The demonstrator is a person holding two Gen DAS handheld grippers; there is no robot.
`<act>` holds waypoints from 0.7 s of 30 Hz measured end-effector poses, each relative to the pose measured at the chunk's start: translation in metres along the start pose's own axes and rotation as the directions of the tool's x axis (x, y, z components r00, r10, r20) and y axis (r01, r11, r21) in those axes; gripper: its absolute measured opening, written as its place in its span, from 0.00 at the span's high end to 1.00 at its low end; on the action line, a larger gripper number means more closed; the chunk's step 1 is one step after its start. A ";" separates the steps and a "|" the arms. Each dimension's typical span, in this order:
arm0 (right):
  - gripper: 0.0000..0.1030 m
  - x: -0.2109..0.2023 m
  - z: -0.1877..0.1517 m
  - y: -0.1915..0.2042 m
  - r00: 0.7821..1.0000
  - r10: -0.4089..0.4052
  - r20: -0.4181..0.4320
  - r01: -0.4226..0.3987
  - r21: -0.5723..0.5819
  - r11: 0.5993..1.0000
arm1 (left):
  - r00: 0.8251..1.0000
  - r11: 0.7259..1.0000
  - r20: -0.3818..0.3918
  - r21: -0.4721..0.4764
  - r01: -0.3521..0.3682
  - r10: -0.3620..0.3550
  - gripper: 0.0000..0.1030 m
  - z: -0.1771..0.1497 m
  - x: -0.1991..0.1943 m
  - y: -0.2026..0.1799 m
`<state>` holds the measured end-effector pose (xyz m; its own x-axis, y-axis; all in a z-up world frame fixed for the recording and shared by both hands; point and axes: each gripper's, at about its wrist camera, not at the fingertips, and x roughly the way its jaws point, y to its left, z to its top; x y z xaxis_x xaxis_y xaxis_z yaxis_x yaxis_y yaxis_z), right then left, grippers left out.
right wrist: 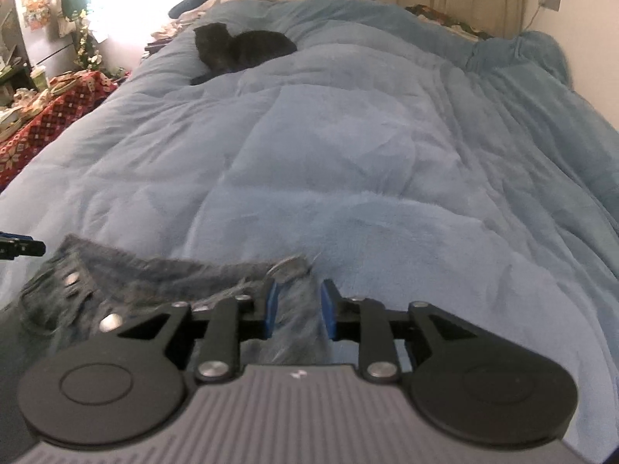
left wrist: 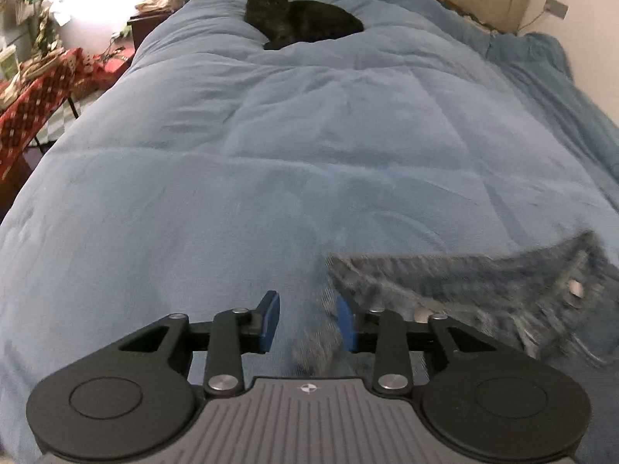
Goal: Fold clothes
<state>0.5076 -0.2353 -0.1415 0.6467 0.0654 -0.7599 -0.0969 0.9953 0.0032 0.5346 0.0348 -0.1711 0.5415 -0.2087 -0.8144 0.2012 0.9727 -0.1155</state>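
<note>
Item: blue denim jeans (left wrist: 483,286), waistband end, on the blue quilted bed cover (left wrist: 271,135) at our 6 o'clock. Our left hand-held gripper (left wrist: 307,324) and right hand-held gripper (right wrist: 298,307) each stood released, jaws parted around a waistband corner without pinching, seemingly letting it settle. Black cat (left wrist: 298,15) at 12 o'clock.

Your blue denim jeans (left wrist: 483,294) smear into motion blur, and the picture's right edge cuts them off. Under your right gripper (right wrist: 298,307) their lower part vanishes. That black cat (right wrist: 240,52) sits too dark to read any detail.
</note>
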 end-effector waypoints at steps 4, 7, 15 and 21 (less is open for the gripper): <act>0.74 -0.049 -0.040 0.037 0.997 0.069 -0.026 -0.069 0.007 0.998 | 0.997 0.998 -0.040 -0.011 0.068 -0.068 0.82 -0.042 -0.042 -0.017; 0.82 -0.079 -0.080 0.069 0.988 0.136 -0.070 -0.135 0.021 0.991 | 0.986 0.991 -0.106 0.010 0.134 -0.132 0.96 -0.085 -0.069 -0.036; 0.91 -0.106 -0.180 0.133 0.960 0.210 -0.186 -0.215 -0.005 0.977 | 0.953 0.959 -0.227 0.150 0.240 -0.203 0.99 -0.185 -0.099 -0.087; 0.91 -0.107 -0.235 0.147 0.967 0.165 -0.192 -0.175 -0.038 0.984 | 0.958 0.968 -0.244 0.158 0.195 -0.153 0.99 -0.222 -0.093 -0.089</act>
<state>0.2463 -0.1129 -0.2127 0.4642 0.2134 -0.8597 -0.2369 0.9651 0.1116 0.2846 -0.0097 -0.2112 0.2889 -0.3238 -0.9010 0.4287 0.8852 -0.1806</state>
